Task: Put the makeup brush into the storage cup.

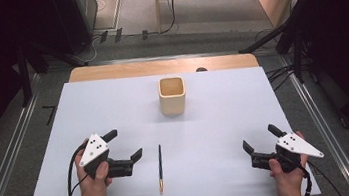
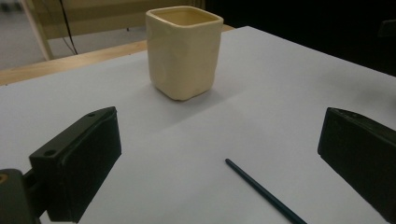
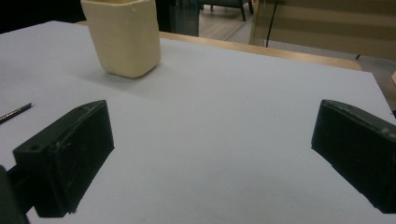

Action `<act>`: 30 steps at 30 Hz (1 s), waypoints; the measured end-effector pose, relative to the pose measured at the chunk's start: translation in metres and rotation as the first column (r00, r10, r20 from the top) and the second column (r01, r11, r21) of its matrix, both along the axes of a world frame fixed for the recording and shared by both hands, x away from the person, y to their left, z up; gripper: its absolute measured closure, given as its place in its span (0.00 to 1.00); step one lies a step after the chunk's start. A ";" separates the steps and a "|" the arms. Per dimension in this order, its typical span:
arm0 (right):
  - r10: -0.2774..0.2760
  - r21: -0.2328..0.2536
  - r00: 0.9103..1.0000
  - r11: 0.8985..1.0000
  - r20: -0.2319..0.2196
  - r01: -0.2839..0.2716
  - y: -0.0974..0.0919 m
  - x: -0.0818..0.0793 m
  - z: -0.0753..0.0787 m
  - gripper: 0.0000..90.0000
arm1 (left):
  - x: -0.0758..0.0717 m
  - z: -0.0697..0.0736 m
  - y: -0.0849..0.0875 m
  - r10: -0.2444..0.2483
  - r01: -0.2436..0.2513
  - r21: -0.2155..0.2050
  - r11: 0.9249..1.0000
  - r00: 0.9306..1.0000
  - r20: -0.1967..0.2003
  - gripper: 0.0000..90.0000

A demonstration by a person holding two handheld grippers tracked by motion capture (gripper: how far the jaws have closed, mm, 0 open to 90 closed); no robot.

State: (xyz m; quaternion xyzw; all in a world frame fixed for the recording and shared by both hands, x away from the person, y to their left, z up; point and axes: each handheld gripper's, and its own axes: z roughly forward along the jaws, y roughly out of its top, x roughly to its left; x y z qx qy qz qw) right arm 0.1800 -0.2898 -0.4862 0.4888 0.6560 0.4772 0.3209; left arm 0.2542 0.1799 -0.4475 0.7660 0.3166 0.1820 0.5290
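A cream square cup stands upright and empty near the far middle of the white table sheet. A thin dark pencil lies on the sheet between the two grippers. My left gripper is held just left of the pencil, open, jaws empty. In the left gripper view the cup stands ahead and the pencil lies low on the right, near the right jaw. My right gripper is open at the near right. The right gripper view has the cup at far left and the pencil's tip at the left edge.
The sheet covers a wooden table whose bare far edge shows beyond it. Metal rails run along both sides on the floor, with cables and dark stands around. The space between cup and grippers is open sheet.
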 end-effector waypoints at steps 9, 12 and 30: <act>0.007 -0.001 1.000 1.000 -0.004 -0.007 0.000 0.000 -0.001 0.00 | 0.004 0.004 -0.016 -0.019 0.019 -0.001 1.000 1.000 -0.012 0.00; 0.006 -0.001 1.000 1.000 -0.004 -0.006 0.000 0.001 -0.001 0.00 | 0.007 0.006 -0.025 -0.032 0.033 0.021 0.999 0.999 -0.028 0.00; 0.000 -0.009 1.000 1.000 -0.024 0.000 -0.002 0.003 -0.003 0.00 | 0.023 0.007 -0.064 -0.038 0.092 0.236 0.967 0.974 -0.221 0.06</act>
